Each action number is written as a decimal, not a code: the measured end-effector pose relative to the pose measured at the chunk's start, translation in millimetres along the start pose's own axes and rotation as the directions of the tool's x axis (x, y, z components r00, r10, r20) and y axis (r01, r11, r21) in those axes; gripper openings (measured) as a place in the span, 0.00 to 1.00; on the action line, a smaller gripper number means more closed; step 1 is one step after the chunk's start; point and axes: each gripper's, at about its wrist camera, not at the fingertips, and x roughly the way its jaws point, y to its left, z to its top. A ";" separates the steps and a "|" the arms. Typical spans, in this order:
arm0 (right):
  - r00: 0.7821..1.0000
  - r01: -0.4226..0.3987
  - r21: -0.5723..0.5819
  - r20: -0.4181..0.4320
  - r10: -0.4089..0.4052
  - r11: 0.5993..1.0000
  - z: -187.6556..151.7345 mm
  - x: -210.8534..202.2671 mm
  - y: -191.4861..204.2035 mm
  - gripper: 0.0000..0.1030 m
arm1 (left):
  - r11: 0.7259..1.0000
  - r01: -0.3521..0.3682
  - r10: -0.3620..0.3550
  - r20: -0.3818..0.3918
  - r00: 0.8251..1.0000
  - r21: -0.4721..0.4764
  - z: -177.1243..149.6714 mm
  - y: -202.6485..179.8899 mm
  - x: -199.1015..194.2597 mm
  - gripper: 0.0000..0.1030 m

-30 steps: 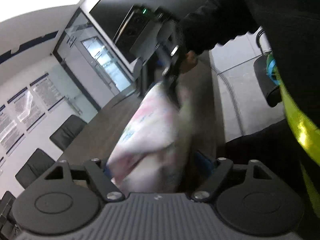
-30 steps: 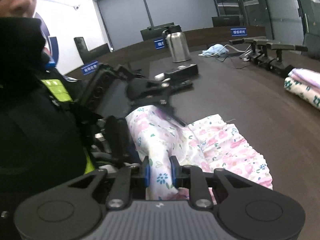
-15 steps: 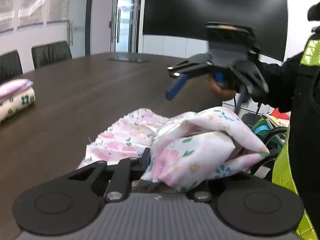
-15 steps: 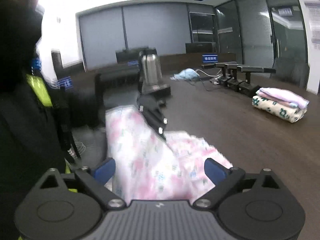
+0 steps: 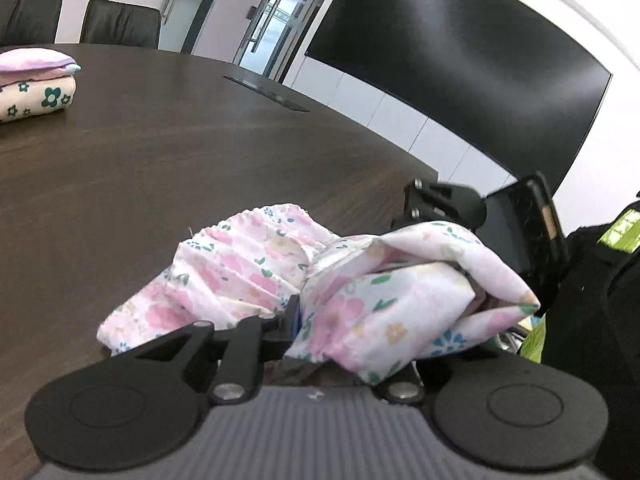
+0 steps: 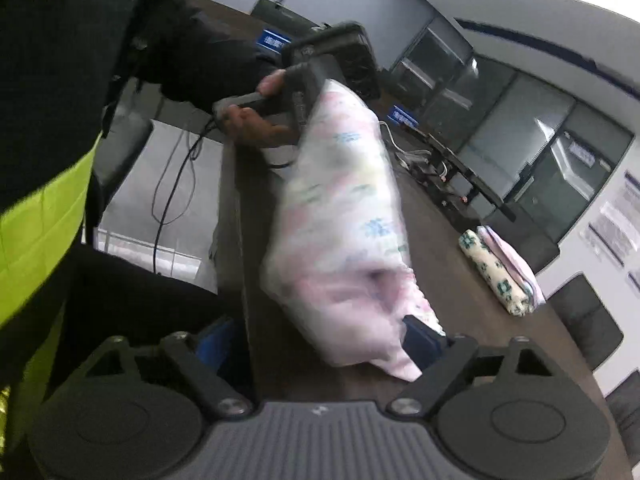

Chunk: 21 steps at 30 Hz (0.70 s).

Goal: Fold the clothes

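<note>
A pink floral garment (image 5: 248, 272) lies bunched on the dark wooden table (image 5: 160, 168) near its edge. My left gripper (image 5: 332, 332) is shut on a fold of the garment, which drapes over its right finger. In the right wrist view the garment (image 6: 344, 220) hangs from the left gripper (image 6: 304, 96) down to the table, blurred. My right gripper (image 6: 320, 336) is open, its blue-padded fingers (image 6: 420, 332) on either side of the garment's lower end, touching or close to it. The right gripper also shows in the left wrist view (image 5: 448, 204), behind the garment.
A stack of folded clothes (image 5: 36, 80) lies at the table's far left, also in the right wrist view (image 6: 500, 268). Black chairs (image 5: 120, 28) stand beyond. The person's dark jacket and yellow vest (image 6: 36, 200) are close. Cables and devices (image 6: 448, 168) sit further along the table.
My right gripper has opened and let go of the garment, then swung round to its lower end. My left gripper keeps its hold and has lifted its fold.
</note>
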 end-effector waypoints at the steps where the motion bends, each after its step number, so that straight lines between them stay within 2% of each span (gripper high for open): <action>1: 1.000 0.002 0.016 0.028 -0.003 1.000 0.4 -0.1 1.5 0.76 | 1.000 0.007 -0.007 -0.002 1.000 0.006 0.0 0.0 0.4 0.15; 5: 0.992 -0.022 0.176 0.129 -0.001 0.984 1.1 -5.7 -20.0 0.62 | 0.999 0.021 -0.020 -0.005 1.000 0.040 -3.1 -3.2 3.5 0.15; 8: 0.984 -0.038 0.308 0.176 -0.018 0.951 -3.4 -10.4 -47.6 0.62 | 0.999 0.026 -0.026 -0.011 1.000 0.046 -5.4 -3.3 7.6 0.15; 11: 0.987 -0.028 0.309 0.158 -0.022 0.951 -1.4 -8.0 -55.8 0.68 | 0.998 0.032 -0.031 -0.017 0.999 0.052 -7.7 -3.4 11.8 0.15; 12: 0.989 -0.011 0.288 0.147 -0.032 0.958 0.8 -6.5 -54.3 0.73 | 0.998 0.033 -0.032 -0.018 0.999 0.057 -8.6 -4.0 13.1 0.15; 14: 0.988 -0.017 0.273 0.152 -0.025 0.962 2.0 -7.1 -54.8 0.73 | 0.996 0.035 -0.033 -0.021 0.999 0.077 -10.8 -6.8 15.6 0.15; 15: 0.986 -0.050 0.284 0.166 0.002 0.958 3.3 -5.6 -58.7 0.62 | 0.996 0.036 -0.034 -0.022 0.999 0.086 -11.9 -8.1 16.9 0.15; 16: 0.981 -0.114 0.315 0.184 0.057 0.942 4.1 -3.1 -66.0 0.31 | 0.994 0.018 -0.015 -0.022 1.000 0.111 -12.9 -12.3 17.9 0.15; 17: 0.972 -0.195 0.377 0.201 0.125 0.906 2.8 0.0 -77.4 0.25 | 0.988 -0.024 0.027 -0.021 0.999 0.153 -13.9 -19.9 18.5 0.17; 18: 0.959 -0.265 0.456 0.215 0.184 0.849 0.4 4.7 -91.3 0.25 | 0.979 -0.065 0.069 -0.017 0.997 0.195 -14.9 -27.5 19.0 0.19; 19: 0.943 -0.331 0.550 0.225 0.245 0.767 -3.6 12.2 -107.1 0.25 | 0.966 -0.105 0.111 -0.012 0.994 0.236 -15.9 -35.1 19.6 0.27; 20: 0.925 -0.377 0.646 0.231 0.300 0.664 -9.2 21.7 -122.9 0.25 | 0.940 -0.160 0.166 0.004 0.986 0.302 -19.1 -46.0 20.1 0.39; 21: 0.909 -0.402 0.721 0.238 0.343 0.565 -15.5 30.5 -136.3 0.25 | 0.889 -0.230 0.235 0.036 0.971 0.395 -24.8 -60.9 20.4 0.44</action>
